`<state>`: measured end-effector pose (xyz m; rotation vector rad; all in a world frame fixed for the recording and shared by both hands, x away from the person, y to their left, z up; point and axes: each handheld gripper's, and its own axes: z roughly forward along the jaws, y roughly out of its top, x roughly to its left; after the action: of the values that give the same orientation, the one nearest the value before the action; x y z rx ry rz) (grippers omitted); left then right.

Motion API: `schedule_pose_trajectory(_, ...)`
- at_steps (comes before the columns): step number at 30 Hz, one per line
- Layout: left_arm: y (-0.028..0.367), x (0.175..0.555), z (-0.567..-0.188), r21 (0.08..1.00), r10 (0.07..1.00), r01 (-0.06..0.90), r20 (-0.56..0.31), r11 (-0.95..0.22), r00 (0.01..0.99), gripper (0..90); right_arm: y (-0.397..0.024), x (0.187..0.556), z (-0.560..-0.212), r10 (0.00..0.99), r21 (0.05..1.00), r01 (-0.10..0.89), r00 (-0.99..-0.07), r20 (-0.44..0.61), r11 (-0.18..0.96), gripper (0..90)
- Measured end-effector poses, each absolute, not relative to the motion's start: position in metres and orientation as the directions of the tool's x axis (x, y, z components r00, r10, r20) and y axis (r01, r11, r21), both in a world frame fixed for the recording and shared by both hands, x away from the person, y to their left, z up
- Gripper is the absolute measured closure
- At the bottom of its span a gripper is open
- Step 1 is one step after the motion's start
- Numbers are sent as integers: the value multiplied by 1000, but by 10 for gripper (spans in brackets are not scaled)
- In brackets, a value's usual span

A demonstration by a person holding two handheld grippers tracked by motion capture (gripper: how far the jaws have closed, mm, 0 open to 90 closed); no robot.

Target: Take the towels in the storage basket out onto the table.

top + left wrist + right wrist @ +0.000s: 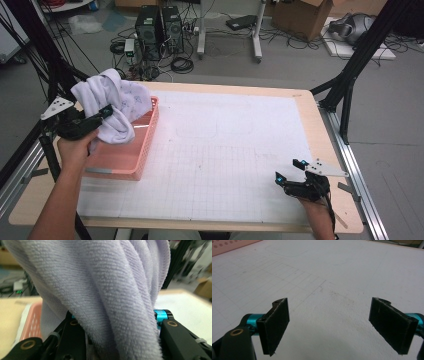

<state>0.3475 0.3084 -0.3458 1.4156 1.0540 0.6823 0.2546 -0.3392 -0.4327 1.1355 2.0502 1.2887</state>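
A pale lilac towel (115, 105) hangs bunched above the pink basket (131, 167) at the table's left. My left gripper (102, 114) is shut on the towel and holds it up over the basket. In the left gripper view the towel (105, 290) fills the space between the black jaws and hides the pads. My right gripper (290, 171) rests low over the white gridded mat (225, 150) near the front right corner, open. In the right gripper view its two black pads (275, 326) stand wide apart with nothing between them.
The pink basket stands on the mat's left edge, its rim also in the right gripper view (227, 246). Black frame posts (345, 85) rise beside the table at the right and left. Computers, cables and a cardboard box lie on the floor beyond the far edge.
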Motion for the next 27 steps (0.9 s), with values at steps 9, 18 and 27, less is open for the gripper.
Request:
schedule_pose_trajectory(9,288,339,-327,990,827,101,-137,97,546,596,-337,255,-433,826,889,396,-562,39,228,154)
schedule_pose_trajectory(18,237,333,-311,996,742,43,-91,84,664,594,-337,255,-433,823,890,394,-566,39,228,154)
schedule_pose_trajectory(27,189,335,-306,998,658,33,-60,54,750,594,-337,254,-432,826,893,390,-563,38,226,154)
